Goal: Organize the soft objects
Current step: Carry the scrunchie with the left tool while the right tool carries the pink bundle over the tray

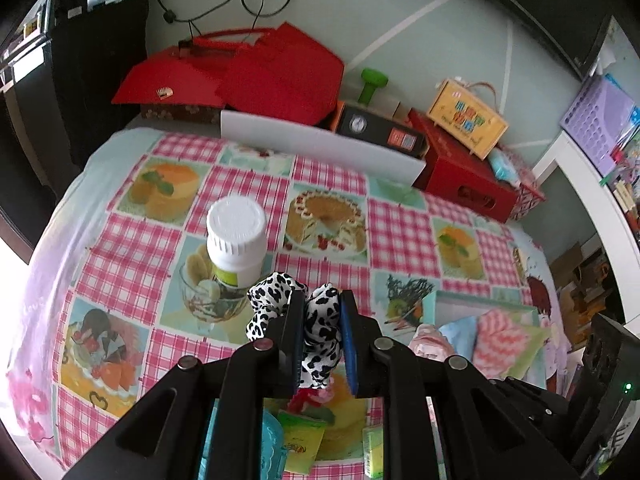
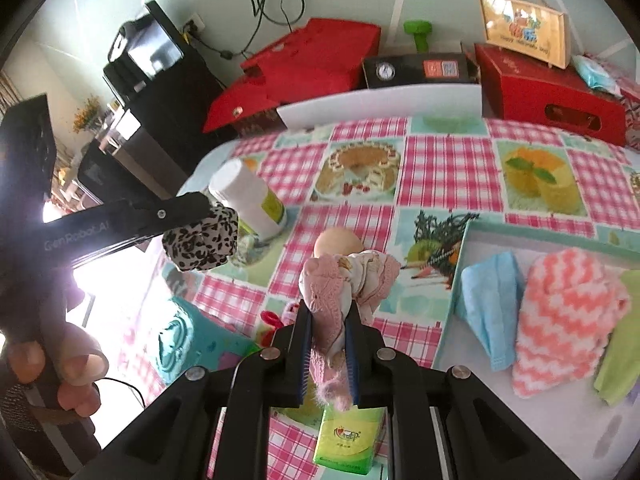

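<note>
So the leopard-print scrunchie (image 1: 316, 320) is pinched between the jaws of the left gripper (image 1: 320, 336), lifted clear of the bench (image 1: 400, 232). From the right wrist view you can see the same scrunchie (image 2: 200, 240) bunched at the tip of the left gripper (image 2: 208, 216), hanging just beside the white bottle (image 2: 252, 200), which stands on the bench. A hand (image 2: 60, 364) is wrapped around that gripper's handle at the lower left.

The right gripper (image 2: 330, 344) has its jaws pressed onto a pink cloth bundle (image 2: 340, 280), lacy pink with some cream fabric mixed in, also held up off the bench (image 2: 448, 168). Right behind the bundle there's a rounded beige thing (image 2: 338, 242) on the cloth, can't tell what it is.

Relative to the bottle: the tray (image 2: 472, 248) sits well off to the right, and inside it are a blue cloth (image 2: 490, 304), a pink zigzag cloth (image 2: 568, 320) next to that, and a green cloth (image 2: 622, 356) at the far edge. In front of the bottle, close to the camera, there's a green packet (image 2: 346, 440) and a teal thing (image 2: 188, 344) lying on the bench. Behind the bottle, at the far edge of the bench, a white board (image 2: 380, 104) stands with red boxes (image 2: 320, 56) and a black box (image 2: 416, 70) behind it.
</note>
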{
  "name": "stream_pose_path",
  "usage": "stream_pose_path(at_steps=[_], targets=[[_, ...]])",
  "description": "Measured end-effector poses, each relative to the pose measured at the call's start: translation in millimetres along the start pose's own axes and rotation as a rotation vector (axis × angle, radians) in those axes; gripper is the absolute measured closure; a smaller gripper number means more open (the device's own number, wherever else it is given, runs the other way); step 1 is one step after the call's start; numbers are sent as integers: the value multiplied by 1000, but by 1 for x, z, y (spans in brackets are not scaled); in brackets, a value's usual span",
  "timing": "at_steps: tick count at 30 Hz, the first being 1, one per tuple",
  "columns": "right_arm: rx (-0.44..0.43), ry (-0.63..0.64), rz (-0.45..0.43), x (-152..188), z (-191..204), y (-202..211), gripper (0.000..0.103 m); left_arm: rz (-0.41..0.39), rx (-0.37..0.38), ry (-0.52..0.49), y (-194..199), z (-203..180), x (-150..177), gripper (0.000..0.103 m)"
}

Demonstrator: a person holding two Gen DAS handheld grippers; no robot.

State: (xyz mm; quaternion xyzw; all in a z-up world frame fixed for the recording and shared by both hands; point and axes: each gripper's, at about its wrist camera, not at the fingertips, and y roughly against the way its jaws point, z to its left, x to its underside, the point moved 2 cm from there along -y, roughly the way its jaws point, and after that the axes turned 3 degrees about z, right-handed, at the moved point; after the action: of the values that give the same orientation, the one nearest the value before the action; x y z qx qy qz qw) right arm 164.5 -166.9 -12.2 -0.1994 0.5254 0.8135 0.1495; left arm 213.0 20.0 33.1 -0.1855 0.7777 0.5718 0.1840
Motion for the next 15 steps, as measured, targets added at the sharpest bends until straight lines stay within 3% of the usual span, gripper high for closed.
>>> stream_pose_path(at_steps=[15], targets=[[37, -40, -172, -10, -17, 65, 87, -105, 56, -54, 37, -27, -4, 86]])
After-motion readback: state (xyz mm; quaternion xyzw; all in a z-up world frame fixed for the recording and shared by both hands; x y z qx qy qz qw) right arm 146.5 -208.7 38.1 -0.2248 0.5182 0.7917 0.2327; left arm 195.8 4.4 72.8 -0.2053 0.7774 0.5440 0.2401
